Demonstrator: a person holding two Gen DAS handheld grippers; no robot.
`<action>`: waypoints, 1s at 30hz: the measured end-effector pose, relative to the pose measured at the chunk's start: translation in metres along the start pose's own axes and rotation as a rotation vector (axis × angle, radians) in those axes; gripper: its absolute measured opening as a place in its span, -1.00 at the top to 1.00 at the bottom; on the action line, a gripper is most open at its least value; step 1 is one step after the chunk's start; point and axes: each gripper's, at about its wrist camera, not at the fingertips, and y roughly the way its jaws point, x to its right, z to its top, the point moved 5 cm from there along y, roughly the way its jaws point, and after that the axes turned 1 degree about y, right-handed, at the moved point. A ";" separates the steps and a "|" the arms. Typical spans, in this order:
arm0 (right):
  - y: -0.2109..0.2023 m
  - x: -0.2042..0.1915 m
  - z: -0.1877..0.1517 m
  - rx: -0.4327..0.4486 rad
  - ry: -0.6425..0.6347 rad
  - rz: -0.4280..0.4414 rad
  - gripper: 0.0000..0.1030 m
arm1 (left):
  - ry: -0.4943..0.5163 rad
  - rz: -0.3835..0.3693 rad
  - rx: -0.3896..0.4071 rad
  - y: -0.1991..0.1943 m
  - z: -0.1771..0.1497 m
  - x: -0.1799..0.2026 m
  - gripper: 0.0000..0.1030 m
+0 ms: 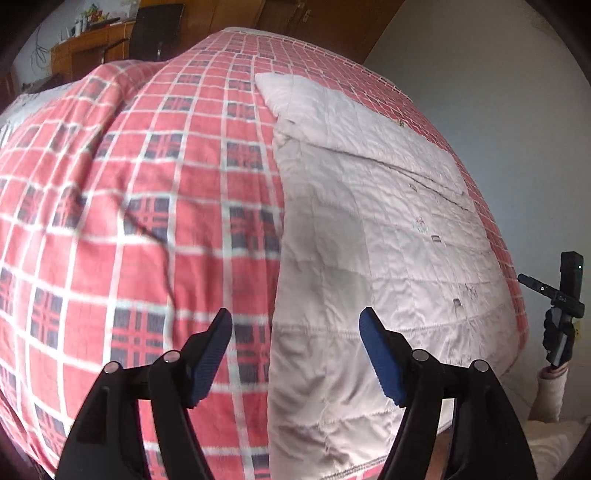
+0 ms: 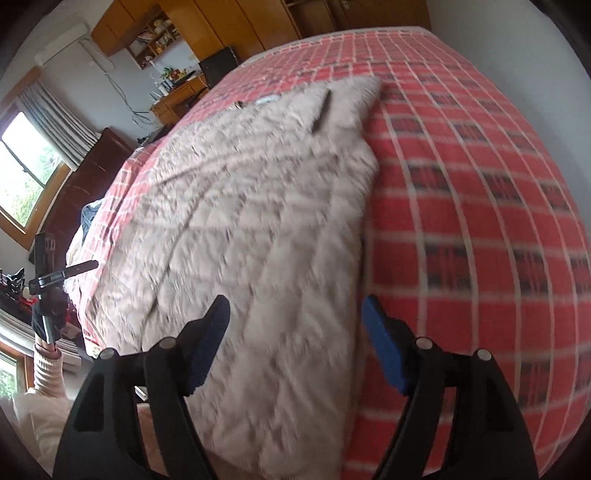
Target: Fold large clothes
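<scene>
A pale quilted garment point(image 1: 373, 229) lies folded flat on a bed with a red checked cover point(image 1: 140, 206). In the left wrist view my left gripper point(image 1: 295, 354) hovers open above the garment's near left edge, nothing between its blue pads. The right wrist view, blurred, shows the same garment point(image 2: 258, 229) with a dark zip or slit near its far end. There my right gripper point(image 2: 295, 343) stands open over the garment's near right edge, holding nothing. Each view catches the other gripper held up beside the bed: the right one point(image 1: 561, 314) and the left one point(image 2: 48, 291).
Wooden desk and black chair point(image 1: 155, 33) stand beyond the bed's far end. Wooden cupboards and shelves point(image 2: 166, 33) line the far wall, a window with curtains point(image 2: 33, 170) on the left. A plain wall point(image 1: 498, 92) runs along the bed's right side. A cream sleeve point(image 2: 44, 373) shows low left.
</scene>
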 end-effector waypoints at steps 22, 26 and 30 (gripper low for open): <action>0.005 -0.014 -0.103 -0.107 -0.013 -0.013 0.65 | -0.011 -0.046 -0.084 0.013 -0.072 0.014 0.57; -0.003 -0.018 -0.095 -0.070 -0.009 0.023 0.84 | -0.042 -0.088 -0.063 0.007 -0.069 0.013 0.79; -0.021 -0.022 -0.082 -0.001 0.008 0.068 0.85 | -0.022 -0.132 -0.001 -0.014 -0.059 0.022 0.82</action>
